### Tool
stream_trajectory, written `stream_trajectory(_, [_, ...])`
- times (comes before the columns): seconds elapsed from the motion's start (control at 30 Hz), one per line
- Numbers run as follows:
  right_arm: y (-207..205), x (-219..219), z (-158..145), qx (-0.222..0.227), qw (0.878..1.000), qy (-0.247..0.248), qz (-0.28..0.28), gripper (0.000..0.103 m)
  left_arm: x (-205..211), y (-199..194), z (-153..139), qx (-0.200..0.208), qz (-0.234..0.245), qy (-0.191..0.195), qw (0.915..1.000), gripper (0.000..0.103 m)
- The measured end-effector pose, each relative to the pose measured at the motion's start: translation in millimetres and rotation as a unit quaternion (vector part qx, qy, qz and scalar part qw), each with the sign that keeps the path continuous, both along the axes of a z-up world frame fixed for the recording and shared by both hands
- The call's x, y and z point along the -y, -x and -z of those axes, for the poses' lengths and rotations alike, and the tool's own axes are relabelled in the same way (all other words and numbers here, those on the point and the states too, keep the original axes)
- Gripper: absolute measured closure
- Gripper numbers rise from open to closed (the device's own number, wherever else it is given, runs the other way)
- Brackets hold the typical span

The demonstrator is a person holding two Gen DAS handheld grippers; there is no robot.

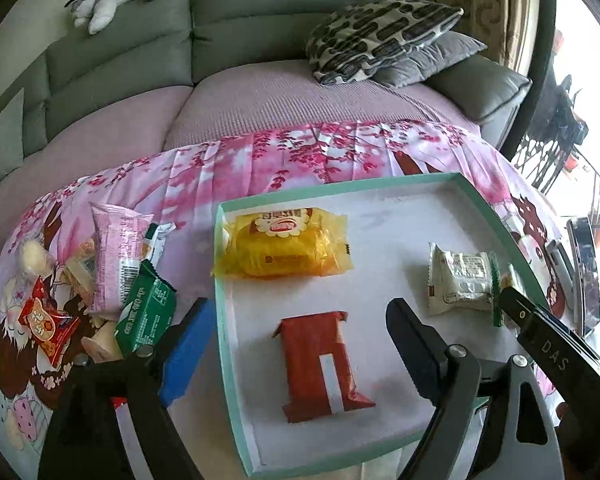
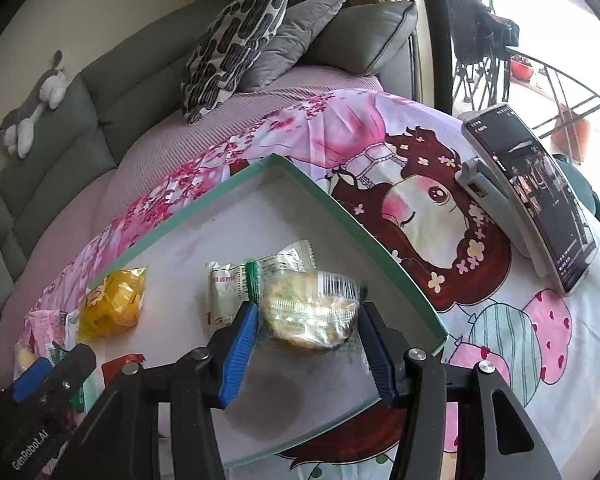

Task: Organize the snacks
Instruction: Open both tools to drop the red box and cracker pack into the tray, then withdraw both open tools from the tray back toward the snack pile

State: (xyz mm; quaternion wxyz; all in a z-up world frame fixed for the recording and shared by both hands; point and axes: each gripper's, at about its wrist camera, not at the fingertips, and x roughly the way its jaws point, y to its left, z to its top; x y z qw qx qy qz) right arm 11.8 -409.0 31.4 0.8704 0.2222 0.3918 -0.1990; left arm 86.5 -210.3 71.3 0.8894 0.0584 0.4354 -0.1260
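Snacks lay sorted in a shallow green-rimmed tray (image 1: 496,210) on the cartoon-print cloth when I checked my left wrist camera: a yellow packet (image 1: 286,242) at the far left corner, a red packet (image 1: 320,364) near the front, and a white packet (image 1: 462,282) toward the right side. My left hand-held gripper (image 1: 300,344) stood wide open with the red packet lying flat between its fingers, touched by neither pad. Left of the tray sat a loose pile: a pink packet (image 1: 118,256), a green packet (image 1: 146,314) and a small red-and-orange packet (image 1: 48,326). Through my right wrist camera, the right hand-held gripper (image 2: 306,338) straddled a clear-wrapped round pastry (image 2: 312,314) inside the tray near its right rim; the blue pads sat just beside the wrapper, and I could not tell whether they pressed it. A phone (image 2: 540,200) leaned on a stand further right.
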Motion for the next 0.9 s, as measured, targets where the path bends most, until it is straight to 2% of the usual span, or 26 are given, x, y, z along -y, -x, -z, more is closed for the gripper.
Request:
stream_trajectory(0.07, [-1,-2,-1,-0.002,1.000,0.003,-0.006,0.039,-3,0,0,0.001,-0.008,0.002,1.0000,0.015])
stream_trajectory(0.2, [-3,-5,-2,-0.002,1.000,0.011,-0.011,0.012,-12,0,0,0.003,-0.025,0.007,0.9996,0.015])
stream_trajectory(0.3, [-4,-8,-2,-0.006,1.000,0.023,-0.014,0.000,-20,-1,-1,0.006,-0.041,0.013,0.9990,0.010])
stream_trajectory(0.47, [-6,-11,0,-0.009,0.999,0.029,-0.024,0.000,-35,-2,-1,0.015,-0.076,0.027,0.9966,0.007])
stream_trajectory(0.57, [-7,-13,0,-0.006,0.999,0.036,-0.028,0.000,-44,-2,-1,0.027,-0.094,0.023,0.9949,0.002])
stream_trajectory(0.77, [-6,-14,-1,0.000,0.999,0.034,-0.026,0.000,-58,0,-3,0.045,-0.110,0.025,0.9925,0.002])
stream_trajectory(0.9, [-6,-17,-2,0.006,0.999,0.036,-0.030,0.000,-63,1,-4,0.042,-0.115,0.033,0.9919,0.001])
